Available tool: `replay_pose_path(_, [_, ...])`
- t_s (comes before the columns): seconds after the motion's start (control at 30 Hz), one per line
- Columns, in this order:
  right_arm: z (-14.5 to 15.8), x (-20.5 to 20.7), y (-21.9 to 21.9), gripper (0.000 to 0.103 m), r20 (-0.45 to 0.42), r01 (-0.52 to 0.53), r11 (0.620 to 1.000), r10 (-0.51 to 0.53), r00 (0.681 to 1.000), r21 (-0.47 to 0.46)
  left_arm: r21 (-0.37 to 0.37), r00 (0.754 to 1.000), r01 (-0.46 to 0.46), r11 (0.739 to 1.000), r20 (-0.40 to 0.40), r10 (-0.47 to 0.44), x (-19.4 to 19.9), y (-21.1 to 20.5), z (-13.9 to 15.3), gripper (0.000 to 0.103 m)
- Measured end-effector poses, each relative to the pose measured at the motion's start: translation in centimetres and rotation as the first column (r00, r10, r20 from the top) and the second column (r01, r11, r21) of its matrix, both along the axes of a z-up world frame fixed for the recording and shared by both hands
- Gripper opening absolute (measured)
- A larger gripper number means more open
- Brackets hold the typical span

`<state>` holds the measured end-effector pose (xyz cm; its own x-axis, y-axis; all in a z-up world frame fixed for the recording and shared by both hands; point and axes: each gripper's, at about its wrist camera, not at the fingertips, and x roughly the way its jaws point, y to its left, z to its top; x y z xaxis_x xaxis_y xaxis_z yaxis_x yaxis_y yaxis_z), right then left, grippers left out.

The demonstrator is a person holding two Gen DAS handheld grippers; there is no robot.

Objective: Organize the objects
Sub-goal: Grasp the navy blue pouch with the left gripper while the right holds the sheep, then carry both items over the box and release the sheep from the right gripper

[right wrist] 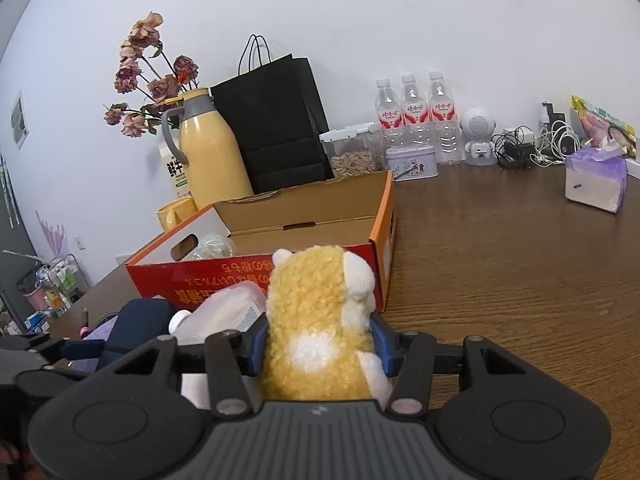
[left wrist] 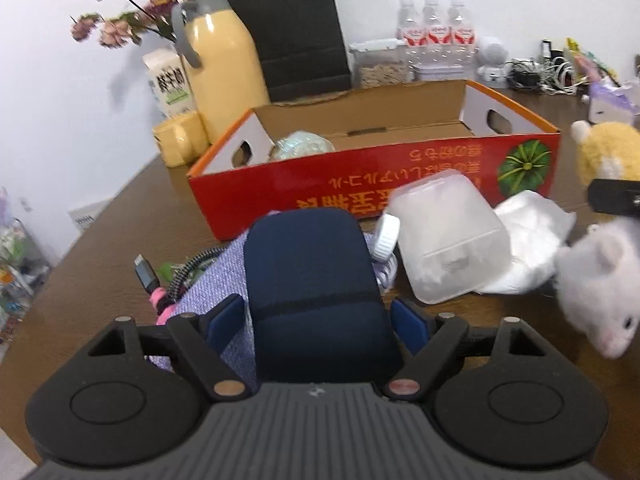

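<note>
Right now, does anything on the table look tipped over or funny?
Yes. The cloudy plastic jug lies tipped on its side in front of the red box, its white cap pointing sideways. The white plush mouse beside it seems to lie askew.

Yellow plush toy (right wrist: pixel 320 320) upright before red box (right wrist: pixel 256 276); navy case (left wrist: pixel 316 280) nearby.

Left gripper (left wrist: pixel 318 322): black plastic frame on a ribbed dark-grey base, a round disc recess at each side, triangular cut-outs in the outer arms, blue pads (left wrist: pixel 224 320) on the fingers. Link pivots carry metal pins, one copper-coloured, one reddish; a small pale mark sits at the base's front centre. Right gripper (right wrist: pixel 320 346): same build, with black linkage, ribbed grey base bearing a small white mark, silver pivot pins, two disc recesses, and blue pads (right wrist: pixel 256 346).
</note>
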<state>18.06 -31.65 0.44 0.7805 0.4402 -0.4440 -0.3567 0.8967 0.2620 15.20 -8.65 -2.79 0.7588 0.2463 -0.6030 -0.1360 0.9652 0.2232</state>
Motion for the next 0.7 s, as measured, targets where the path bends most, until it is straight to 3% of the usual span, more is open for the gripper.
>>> replay_pose_path(0.17, [0.3,-0.2,0.1,0.049,0.003,0.004,1.000,-0.004,1.000,-0.004,-0.028,1.000,0.016,0.999,0.017,-0.016,-0.6,0.4,0.4,0.067])
replay_pose_path(0.43, [0.8,-0.5,0.5,0.049,0.010,0.002,1.000,-0.002,1.000,-0.010,-0.067,0.998,0.052,0.996,0.043,-0.050,-1.8,1.5,1.9,0.065])
replay_pose_path(0.7, [2.6,-0.3,2.0,0.049,0.039,-0.009,1.000,0.009,0.999,0.000,-0.078,0.986,0.127,0.989,0.118,-0.117,-2.1,2.5,5.6,0.065])
